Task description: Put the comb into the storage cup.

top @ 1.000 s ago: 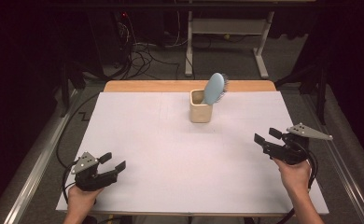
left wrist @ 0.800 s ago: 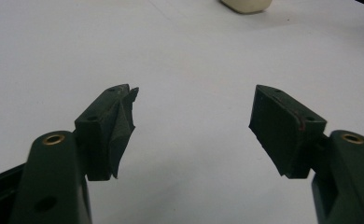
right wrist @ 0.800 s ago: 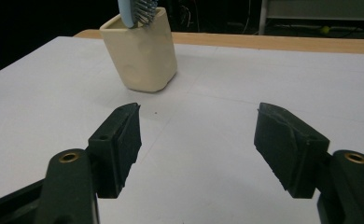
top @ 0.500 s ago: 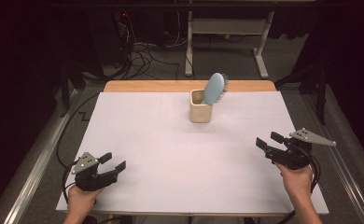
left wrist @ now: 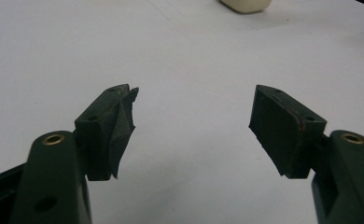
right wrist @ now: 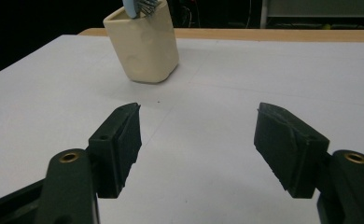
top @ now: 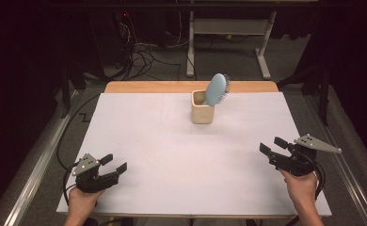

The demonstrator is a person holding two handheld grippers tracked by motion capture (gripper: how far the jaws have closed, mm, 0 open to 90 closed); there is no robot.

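High view: the blue brush (top: 216, 89) stands tilted in the cream cup (top: 203, 113). The left claw (top: 115, 163) and right claw (top: 272, 146) are both spread, empty, well apart on the worktop (top: 172, 141).

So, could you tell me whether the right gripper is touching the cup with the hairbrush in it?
Apart. The high view shows the right gripper near the table's right edge, with bare white surface between it and the cup holding the hairbrush.

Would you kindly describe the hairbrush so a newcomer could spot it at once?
On the white table, look to the far middle, near the wooden edge, for the cream cup. The hairbrush stands in it, tilted right, its pale blue oval head the only coloured thing on the table.
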